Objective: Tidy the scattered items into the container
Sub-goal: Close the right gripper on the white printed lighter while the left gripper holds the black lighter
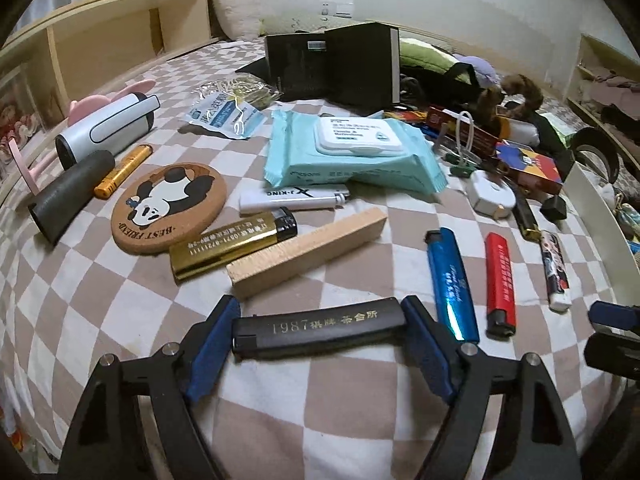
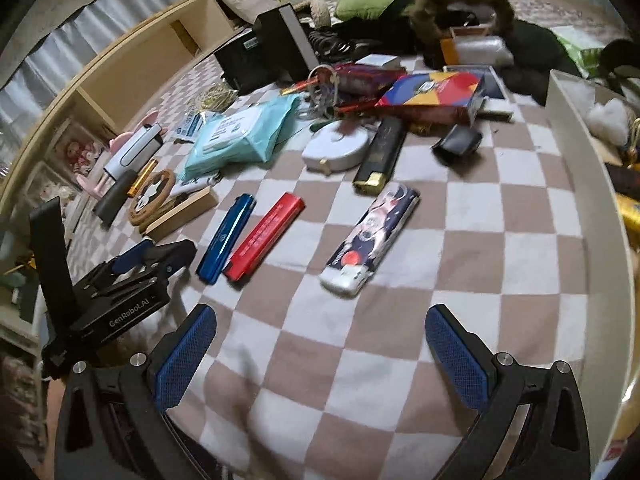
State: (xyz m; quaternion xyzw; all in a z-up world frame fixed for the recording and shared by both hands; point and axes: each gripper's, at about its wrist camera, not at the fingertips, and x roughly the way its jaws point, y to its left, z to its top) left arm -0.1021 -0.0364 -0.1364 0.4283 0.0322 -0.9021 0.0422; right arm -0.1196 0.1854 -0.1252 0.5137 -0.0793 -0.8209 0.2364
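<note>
My left gripper (image 1: 320, 330) has its blue pads against both ends of a black lighter (image 1: 318, 330) marked 1987, which lies crosswise on the checkered bedspread. Beside it lie a blue lighter (image 1: 452, 282), a red lighter (image 1: 500, 284) and a printed lighter (image 1: 554, 270). My right gripper (image 2: 320, 350) is open and empty above bare bedspread, with the printed lighter (image 2: 370, 238), red lighter (image 2: 264, 236) and blue lighter (image 2: 226, 238) ahead. The white container's wall (image 2: 600, 208) stands at the right, also in the left wrist view (image 1: 596, 216).
Ahead of the left gripper lie a wooden block (image 1: 308, 252), gold lighter (image 1: 234, 248), panda coaster (image 1: 170, 208), white lighter (image 1: 294, 199), wet wipes (image 1: 352, 152), tape measure (image 1: 492, 196) and black boxes (image 1: 336, 64). The left gripper's body (image 2: 116, 288) shows at left.
</note>
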